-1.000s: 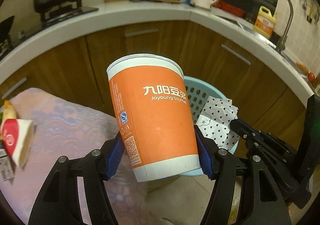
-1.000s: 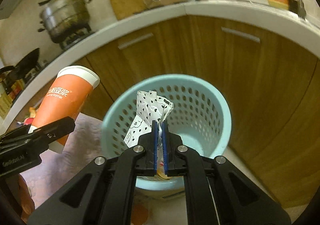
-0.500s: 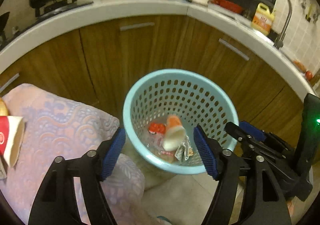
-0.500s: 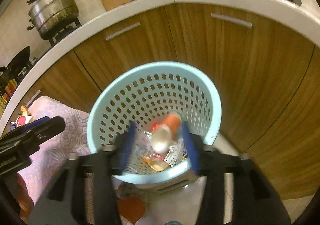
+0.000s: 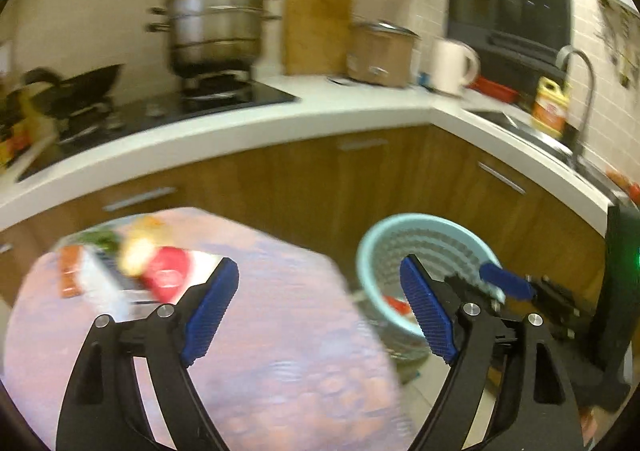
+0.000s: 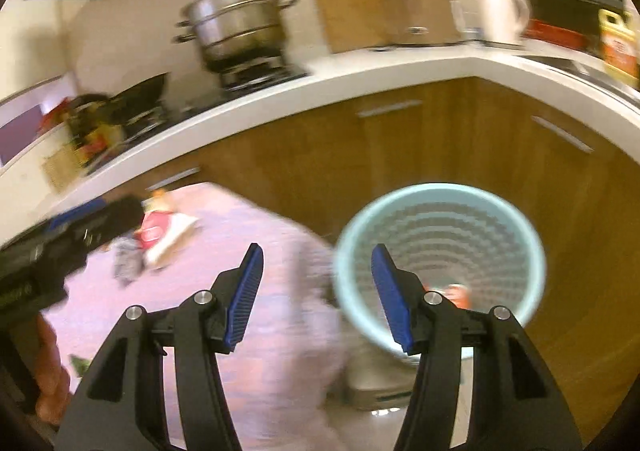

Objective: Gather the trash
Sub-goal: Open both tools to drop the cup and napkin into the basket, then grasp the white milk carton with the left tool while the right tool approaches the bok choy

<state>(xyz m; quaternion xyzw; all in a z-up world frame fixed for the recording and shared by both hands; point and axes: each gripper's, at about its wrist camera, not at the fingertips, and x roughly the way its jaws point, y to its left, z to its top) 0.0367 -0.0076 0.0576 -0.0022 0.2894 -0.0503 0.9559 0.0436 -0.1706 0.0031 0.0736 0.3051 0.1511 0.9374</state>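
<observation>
The light blue perforated bin point(image 5: 424, 239) stands on the floor by the wooden cabinets, also in the right wrist view point(image 6: 440, 203), with an orange cup point(image 6: 456, 293) and other scraps inside. My left gripper point(image 5: 320, 311) is open and empty above the pink tablecloth point(image 5: 280, 331). My right gripper point(image 6: 316, 295) is open and empty between the table's edge and the bin. A red and white packet point(image 5: 168, 271) and other blurred trash lie at the table's far left; the packet also shows in the right wrist view point(image 6: 160, 231).
A white counter point(image 5: 280, 119) curves behind, with a steel pot point(image 5: 216, 31), a cutting board, a white kettle point(image 5: 452, 63) and a sink tap at the right. The right gripper's body point(image 5: 560, 299) shows in the left wrist view beside the bin. Both views are motion-blurred.
The orange cup and the patterned paper were let go into the bin. Both grippers have opened, lifted and swung left from above the bin toward the table.
</observation>
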